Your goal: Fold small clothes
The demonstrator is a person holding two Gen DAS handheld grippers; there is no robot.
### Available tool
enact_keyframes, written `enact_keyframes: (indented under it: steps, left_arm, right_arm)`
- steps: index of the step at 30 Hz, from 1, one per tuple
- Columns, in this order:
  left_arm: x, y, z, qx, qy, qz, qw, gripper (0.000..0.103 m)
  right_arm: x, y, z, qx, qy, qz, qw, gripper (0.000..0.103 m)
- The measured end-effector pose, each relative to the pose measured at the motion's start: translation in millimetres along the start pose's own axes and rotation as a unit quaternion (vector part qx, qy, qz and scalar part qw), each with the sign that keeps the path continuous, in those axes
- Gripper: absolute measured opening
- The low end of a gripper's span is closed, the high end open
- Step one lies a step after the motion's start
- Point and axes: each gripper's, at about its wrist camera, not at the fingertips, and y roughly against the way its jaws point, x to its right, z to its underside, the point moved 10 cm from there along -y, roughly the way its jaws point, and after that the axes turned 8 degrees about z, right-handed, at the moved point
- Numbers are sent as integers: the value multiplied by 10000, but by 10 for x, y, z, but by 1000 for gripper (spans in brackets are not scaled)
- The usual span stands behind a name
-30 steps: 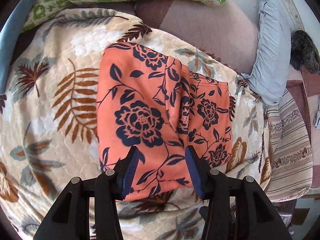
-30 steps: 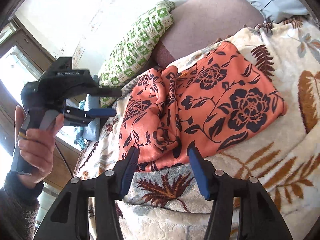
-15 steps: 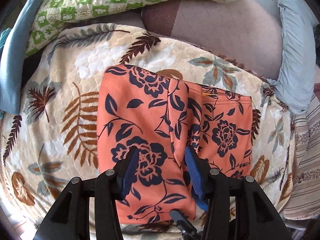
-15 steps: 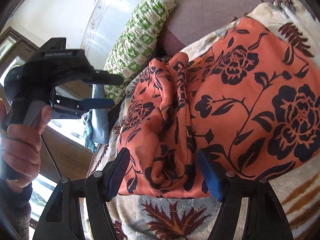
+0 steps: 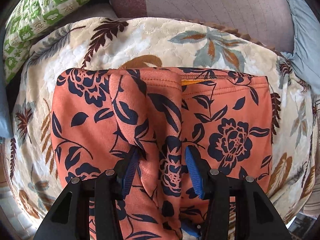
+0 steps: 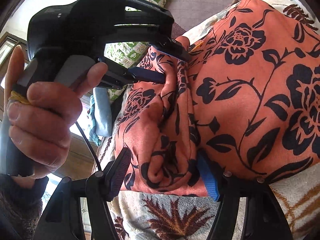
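- While the orange floral garment [image 5: 230,120] lies on the leaf-print blanket [image 5: 160,40], both tools straddle its bunched middle ridge, jaws apart: left tool [image 5: 160,168], right tool [image 6: 164,172], which has just narrowed.
- Clamping unevenly could catch one layer, dragging the fold crooked.

Garment [image 5: 230,120] on blanket [image 5: 160,40], pillow [image 5: 46,10] seemingly behind

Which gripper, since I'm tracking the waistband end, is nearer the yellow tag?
Left. The left gripper straddles the garment's raised fold just short of the yellow tag; the right gripper, jaws just closing around the same fold, sits at the opposite edge.
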Motion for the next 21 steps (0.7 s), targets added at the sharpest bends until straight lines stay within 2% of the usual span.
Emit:
enact_keyframes:
  steps: [3,5,7,8,10,14,18,21]
  left_arm:
    - [-23,-44,0,91,-5,-60,9999,46]
    - [-84,-34,8,197,39,-130,9997,27]
    - [-143,3,28,293,190,60,9994,17]
    - [-174,30,41,336,277,181,9989,13]
    - [-214,84,71,404,384,373,9977,11]
    - [-195,322,102,638,460,644,9948,11]
    - [41,652,110,885,407,903,9911,10]
    - [333,795,94,941,192,1013,9902,10]
  right_arm:
    - [-30,-5,28,5,158,23,9999,61]
    - [-48,-36,52,-3,255,66,9997,49]
    - [-61,-44,69,-18,274,51,9996,25]
    - [-70,-33,66,4,251,8,9997,25]
    - [-98,14,52,68,224,-32,9997,19]
    - [-186,198,-21,260,248,-120,9993,17]
    - [-213,487,-168,594,187,-188,9979,16]
    - [-90,742,-278,799,26,-216,9966,16]
